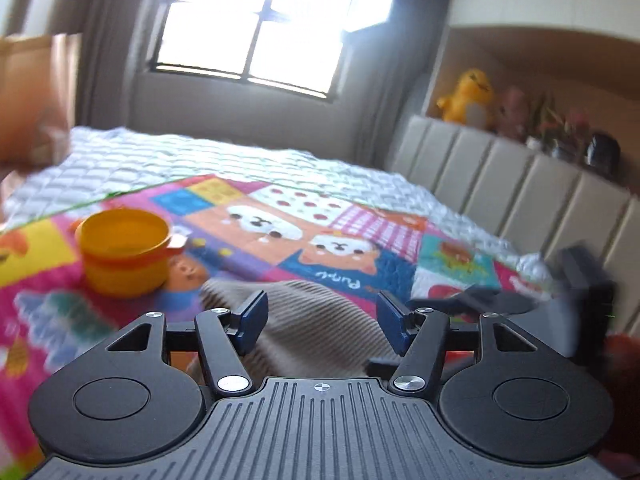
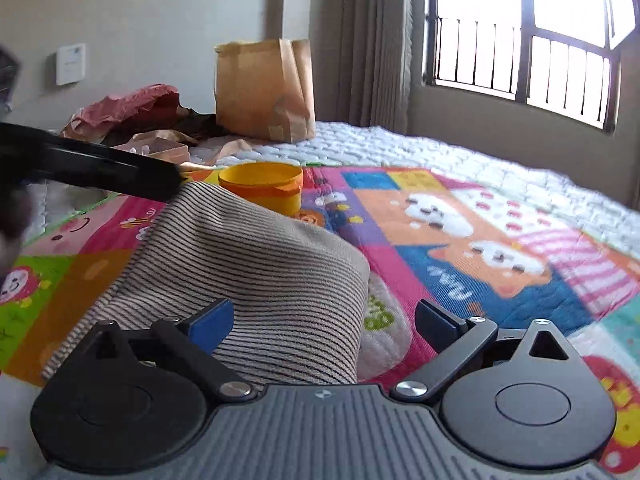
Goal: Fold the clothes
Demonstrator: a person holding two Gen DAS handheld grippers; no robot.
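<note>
A yellow-orange plastic cup [image 2: 262,186] stands upright on the cartoon-patterned play mat [image 2: 472,232], which is the landmark here. The mat lies over a white quilted bedspread [image 2: 420,150]. Beyond the mat's far edge, a brown paper bag [image 2: 264,88] stands on the bedspread, with crumpled red and brown wrapping [image 2: 132,110] beside it. A barred window [image 2: 524,44] rises behind the mat. Past the mat's other side, a yellow plush toy [image 1: 468,96] sits above a padded headboard [image 1: 516,176].

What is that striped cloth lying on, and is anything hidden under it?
The striped cloth lies on a colourful cartoon mat spread over a white quilted bed cover. A yellow tub stands behind it. Whatever is beneath the cloth is covered and cannot be seen.
</note>
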